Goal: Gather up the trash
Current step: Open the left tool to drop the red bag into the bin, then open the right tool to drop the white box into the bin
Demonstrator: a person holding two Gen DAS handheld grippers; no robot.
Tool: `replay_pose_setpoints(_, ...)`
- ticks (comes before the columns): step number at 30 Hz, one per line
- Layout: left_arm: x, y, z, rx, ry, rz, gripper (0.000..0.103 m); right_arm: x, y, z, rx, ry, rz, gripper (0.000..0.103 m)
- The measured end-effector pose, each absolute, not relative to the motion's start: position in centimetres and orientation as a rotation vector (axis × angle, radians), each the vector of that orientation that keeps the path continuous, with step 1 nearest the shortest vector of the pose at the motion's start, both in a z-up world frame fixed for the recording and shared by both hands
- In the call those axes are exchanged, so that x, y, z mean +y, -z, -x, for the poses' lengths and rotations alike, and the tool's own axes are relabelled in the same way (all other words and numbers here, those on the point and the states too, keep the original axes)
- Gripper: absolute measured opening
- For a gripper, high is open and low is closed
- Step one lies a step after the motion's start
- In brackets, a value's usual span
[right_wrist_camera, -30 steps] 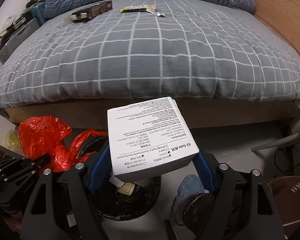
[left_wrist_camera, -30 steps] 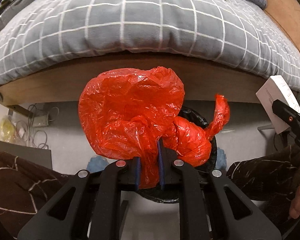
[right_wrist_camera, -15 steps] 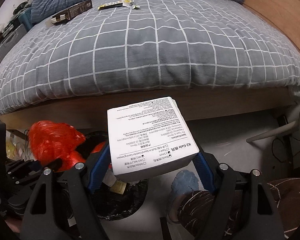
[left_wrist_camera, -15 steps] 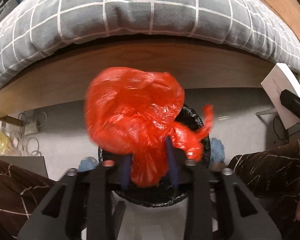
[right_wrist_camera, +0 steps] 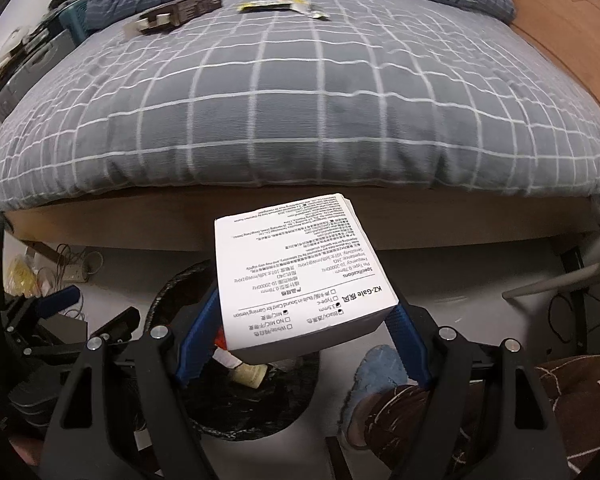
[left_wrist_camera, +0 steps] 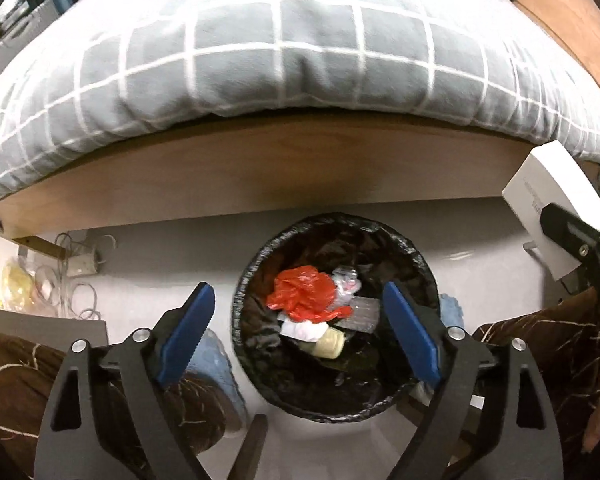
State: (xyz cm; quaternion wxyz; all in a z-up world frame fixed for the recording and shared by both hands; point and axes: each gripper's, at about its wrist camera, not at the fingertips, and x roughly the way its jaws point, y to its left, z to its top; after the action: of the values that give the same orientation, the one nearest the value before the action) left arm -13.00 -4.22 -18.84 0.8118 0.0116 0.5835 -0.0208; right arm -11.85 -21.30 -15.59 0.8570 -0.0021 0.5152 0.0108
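A black-lined trash bin (left_wrist_camera: 336, 316) is standing on the pale floor (left_wrist_camera: 172, 256) just in front of the bed frame (left_wrist_camera: 260, 168), and a crumpled red plastic bag (left_wrist_camera: 306, 298) is lying inside it on top of a cream-coloured bottle (left_wrist_camera: 330, 346) and other scraps. The left gripper (left_wrist_camera: 300, 332) is hovering over the bin with its blue fingers (left_wrist_camera: 186, 334) spread wide and gripping nothing. The right gripper (right_wrist_camera: 300, 334) is clamping a white printed box (right_wrist_camera: 300, 276) above the bin's edge. A grey checked duvet (right_wrist_camera: 300, 92) is covering the bed, with a dark package (right_wrist_camera: 180, 10) and a yellow wrapper (right_wrist_camera: 280, 6) lying on it.
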Motion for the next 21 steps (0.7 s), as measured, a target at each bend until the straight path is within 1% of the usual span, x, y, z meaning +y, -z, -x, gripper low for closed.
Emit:
replay_pose_setpoints(1, -3.7, 18.5, 13.1, 1.233, 0.035, -0.026, 0.092, -20.9, 15.6, 11.9, 1.081, -0.031, 0.007, 0.074)
replay_pose_setpoints(6, -1.1, 17.7, 13.7, 1.213, -0.010, -0.009, 0.097, -18.7, 15.8, 12.1, 1.088, -0.074, 0.023, 0.074)
replay_pose_setpoints(15, 3.5, 17.8, 15.0, 1.228, -0.079, 0.043, 0.097, -14.7, 16.7, 12.2, 1.122, -0.135, 0.066, 0.074)
replay_pose_setpoints(21, 4.8, 17.7, 15.4, 1.222, -0.103, 0.064, 0.097, -13.0, 17.1, 12.3, 1.144, -0.157, 0.071, 0.074)
